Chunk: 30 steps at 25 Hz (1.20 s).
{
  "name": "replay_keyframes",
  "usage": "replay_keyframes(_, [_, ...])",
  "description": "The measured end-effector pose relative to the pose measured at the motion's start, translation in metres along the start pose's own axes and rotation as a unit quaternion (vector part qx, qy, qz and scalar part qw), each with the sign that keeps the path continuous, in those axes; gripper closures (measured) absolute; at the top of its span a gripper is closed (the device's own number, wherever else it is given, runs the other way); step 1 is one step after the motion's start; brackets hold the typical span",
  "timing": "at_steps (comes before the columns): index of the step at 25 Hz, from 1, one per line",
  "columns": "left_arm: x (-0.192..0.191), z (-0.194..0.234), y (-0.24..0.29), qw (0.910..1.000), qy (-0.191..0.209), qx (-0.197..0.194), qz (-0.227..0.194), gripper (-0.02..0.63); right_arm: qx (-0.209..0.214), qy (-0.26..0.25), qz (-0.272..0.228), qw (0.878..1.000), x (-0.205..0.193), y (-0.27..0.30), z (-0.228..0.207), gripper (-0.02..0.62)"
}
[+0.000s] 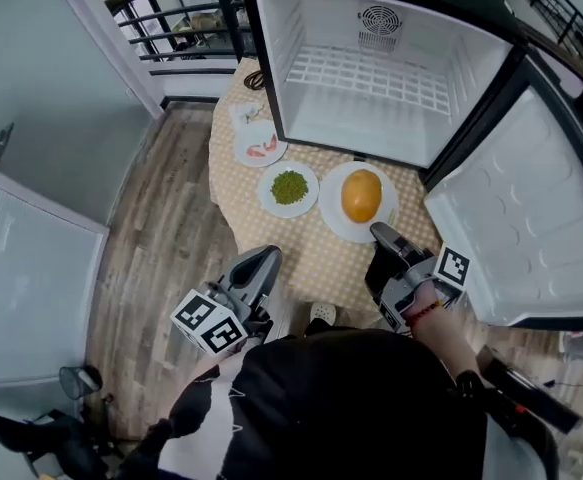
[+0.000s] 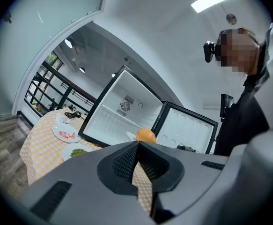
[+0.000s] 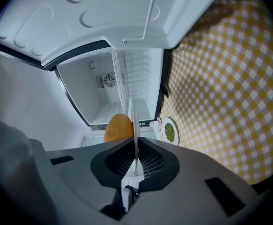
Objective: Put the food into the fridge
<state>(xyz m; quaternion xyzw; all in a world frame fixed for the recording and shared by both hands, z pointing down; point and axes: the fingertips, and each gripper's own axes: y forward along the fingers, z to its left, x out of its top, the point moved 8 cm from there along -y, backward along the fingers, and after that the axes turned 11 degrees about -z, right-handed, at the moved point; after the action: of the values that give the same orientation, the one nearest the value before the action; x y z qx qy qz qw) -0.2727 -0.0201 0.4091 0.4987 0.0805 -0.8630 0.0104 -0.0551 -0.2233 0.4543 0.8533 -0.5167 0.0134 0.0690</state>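
The fridge [image 1: 321, 118] stands at the far side of the round worktop [image 1: 321, 253], which is covered with a yellow checked cloth. Its door [image 1: 531, 218] is swung wide open to the right, and the white inside with its wire shelf [image 1: 371, 73] holds nothing that shows. All the food is outside the fridge, in a row just in front of its opening. On the right a rounded orange food [image 1: 361, 196] lies on a large white plate [image 1: 333, 213]. Beside it to the left are green peas [image 1: 288, 187] on a middle plate [image 1: 267, 200], and further left some pink food [image 1: 263, 149] on a small plate [image 1: 243, 154] near the worktop's left edge. The right gripper [image 1: 379, 231] reaches in from the near side and is clamped on the near rim of the large white plate. In the right gripper view its jaws [image 3: 135, 142] pinch that thin rim [image 3: 131, 116] edge-on, with the orange food [image 3: 118, 127] just beyond. Whether the plate is lifted off the cloth cannot be told. The left gripper [image 1: 266, 256] hangs off the worktop's near edge, well apart from the plates. Its jaws [image 2: 137, 143] are pressed together with nothing between them.
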Motion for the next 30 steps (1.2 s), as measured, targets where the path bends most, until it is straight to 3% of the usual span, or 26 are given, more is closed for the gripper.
replay_keyframes(8, [-0.011, 0.026, 0.083, 0.9979, 0.001, -0.049, 0.043, 0.591, 0.002, -0.001, -0.064, 0.998, 0.040, 0.027, -0.014, 0.571])
replay_keyframes(20, [-0.023, 0.048, 0.162, 0.9927, 0.011, -0.094, 0.075, 0.591, 0.004, 0.006, -0.103, 0.995, 0.045, 0.063, -0.021, 0.571])
replay_keyframes(25, [-0.025, 0.055, 0.186, 0.9910, 0.008, -0.110, 0.076, 0.591, -0.008, -0.012, -0.142, 0.990, 0.056, 0.071, -0.021, 0.571])
replay_keyframes(30, [-0.025, 0.070, 0.215, 0.9818, -0.010, -0.162, 0.100, 0.591, -0.021, -0.017, -0.208, 0.978, 0.061, 0.076, -0.016, 0.571])
